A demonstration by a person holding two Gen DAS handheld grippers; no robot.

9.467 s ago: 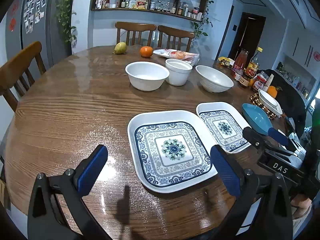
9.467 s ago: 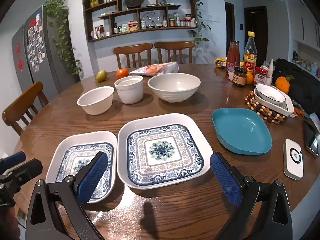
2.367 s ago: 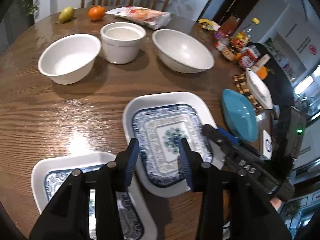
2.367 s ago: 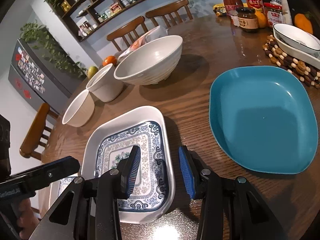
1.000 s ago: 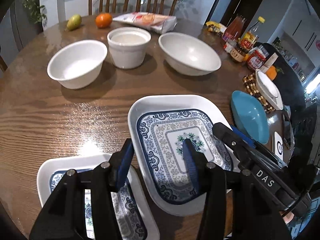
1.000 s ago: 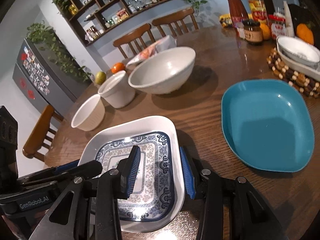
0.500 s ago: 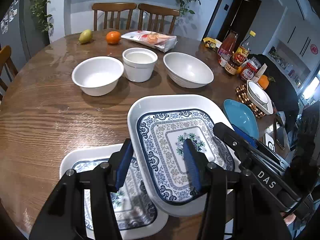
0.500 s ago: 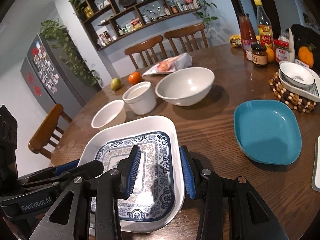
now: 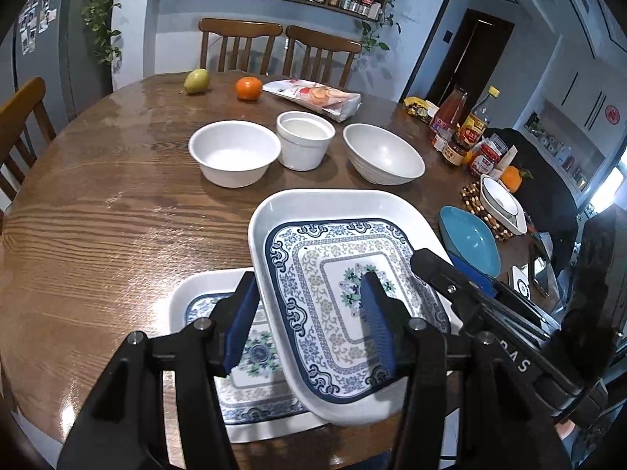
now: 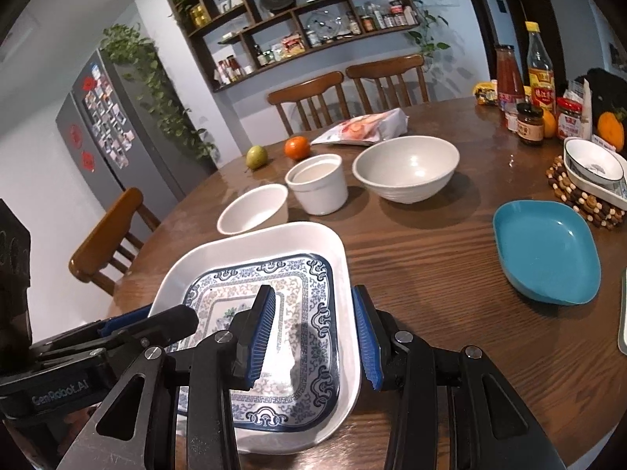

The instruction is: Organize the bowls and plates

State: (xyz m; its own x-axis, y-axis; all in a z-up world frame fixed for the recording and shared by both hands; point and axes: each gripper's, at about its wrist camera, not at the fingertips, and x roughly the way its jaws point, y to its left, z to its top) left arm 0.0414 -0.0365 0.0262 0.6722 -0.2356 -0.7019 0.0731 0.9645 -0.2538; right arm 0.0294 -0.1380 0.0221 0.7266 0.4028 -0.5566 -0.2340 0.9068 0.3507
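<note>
A large blue-patterned square plate (image 9: 337, 274) is held up off the table, tilted, over a smaller patterned plate (image 9: 250, 356) that lies flat near the front edge. My left gripper (image 9: 307, 323) is shut on the large plate's left rim. My right gripper (image 10: 317, 337) is shut on its right rim (image 10: 348, 313). Three white bowls (image 9: 235, 156) (image 9: 305, 145) (image 9: 382, 158) stand in a row behind. A teal plate (image 10: 544, 250) lies to the right.
A pear (image 9: 196, 80), an orange (image 9: 249, 88) and a snack bag (image 9: 313, 98) lie at the far side. Sauce bottles and jars (image 10: 525, 90) and a dish on a beaded trivet (image 10: 591, 176) stand at the right. Chairs ring the round table.
Both grippers have lifted the large plate off the table and carried it left over the smaller plate. It is higher and more tilted than half a second ago.
</note>
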